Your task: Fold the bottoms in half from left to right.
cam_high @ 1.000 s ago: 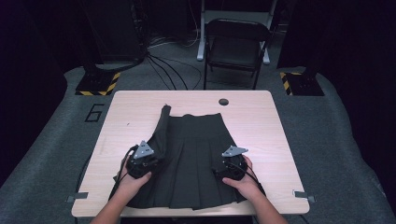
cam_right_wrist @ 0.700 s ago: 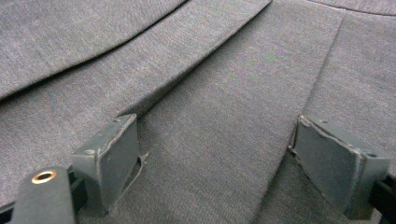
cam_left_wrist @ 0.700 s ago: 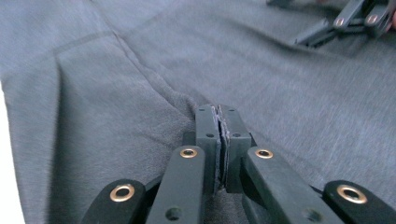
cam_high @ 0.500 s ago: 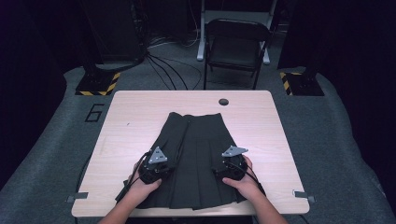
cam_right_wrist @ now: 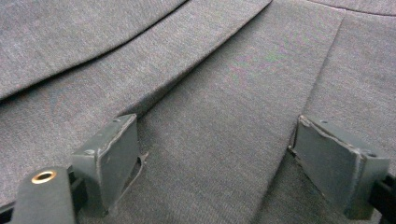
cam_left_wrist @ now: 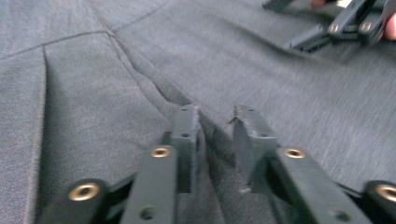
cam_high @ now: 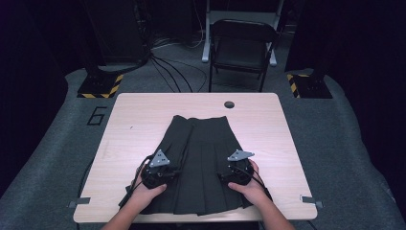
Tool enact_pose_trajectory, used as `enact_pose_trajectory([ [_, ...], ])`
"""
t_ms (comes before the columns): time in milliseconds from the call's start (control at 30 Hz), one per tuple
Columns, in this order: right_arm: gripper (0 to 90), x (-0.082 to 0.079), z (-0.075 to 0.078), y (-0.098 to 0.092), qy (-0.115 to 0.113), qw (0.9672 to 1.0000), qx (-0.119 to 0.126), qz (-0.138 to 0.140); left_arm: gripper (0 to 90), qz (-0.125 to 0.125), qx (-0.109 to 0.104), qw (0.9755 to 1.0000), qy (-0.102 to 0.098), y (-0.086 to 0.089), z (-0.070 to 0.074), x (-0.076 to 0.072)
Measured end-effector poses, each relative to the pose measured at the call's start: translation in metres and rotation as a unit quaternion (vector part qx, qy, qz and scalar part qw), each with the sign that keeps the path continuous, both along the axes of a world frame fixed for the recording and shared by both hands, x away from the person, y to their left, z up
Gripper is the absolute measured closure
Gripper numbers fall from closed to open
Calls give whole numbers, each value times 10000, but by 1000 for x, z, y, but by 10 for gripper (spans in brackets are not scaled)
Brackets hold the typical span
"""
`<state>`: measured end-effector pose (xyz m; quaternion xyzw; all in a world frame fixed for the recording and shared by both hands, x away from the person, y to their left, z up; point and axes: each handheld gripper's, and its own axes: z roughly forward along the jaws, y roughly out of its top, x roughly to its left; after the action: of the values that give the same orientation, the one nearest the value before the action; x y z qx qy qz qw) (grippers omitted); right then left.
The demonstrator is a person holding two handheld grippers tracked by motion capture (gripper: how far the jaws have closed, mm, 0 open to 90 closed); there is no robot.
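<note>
Your left hand-held gripper [cam_left_wrist: 212, 140] has just been opening, its jaws now narrowly apart over a raised crease of the dark grey pleated fabric skirt [cam_high: 203, 158], which lies flat mid-desk. The right hand-held gripper [cam_right_wrist: 217, 163] gapes wide at the skirt's 4 o'clock — drag either and the folded flap at 9 o'clock could spring back.

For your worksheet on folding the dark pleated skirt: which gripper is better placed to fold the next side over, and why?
Probably the right gripper. Its fingers stand wide apart over the unfolded right side of the skirt. The left gripper has just been opening, letting go of the side already folded.
</note>
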<state>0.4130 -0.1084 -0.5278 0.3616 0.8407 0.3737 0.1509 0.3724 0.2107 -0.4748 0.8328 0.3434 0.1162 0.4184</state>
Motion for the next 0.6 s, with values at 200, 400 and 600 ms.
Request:
enact_pose_trajectory([
  [200,141,0,0,0,0,10000,1,-2,494,477,-110,9984,282,9,5,4],
  [400,141,0,0,0,-1,10000,-2,-1,388,704,-489,9961,197,32,23,5],
  [600,141,0,0,0,1,10000,-2,-1,348,977,-767,9922,113,57,36,0],
])
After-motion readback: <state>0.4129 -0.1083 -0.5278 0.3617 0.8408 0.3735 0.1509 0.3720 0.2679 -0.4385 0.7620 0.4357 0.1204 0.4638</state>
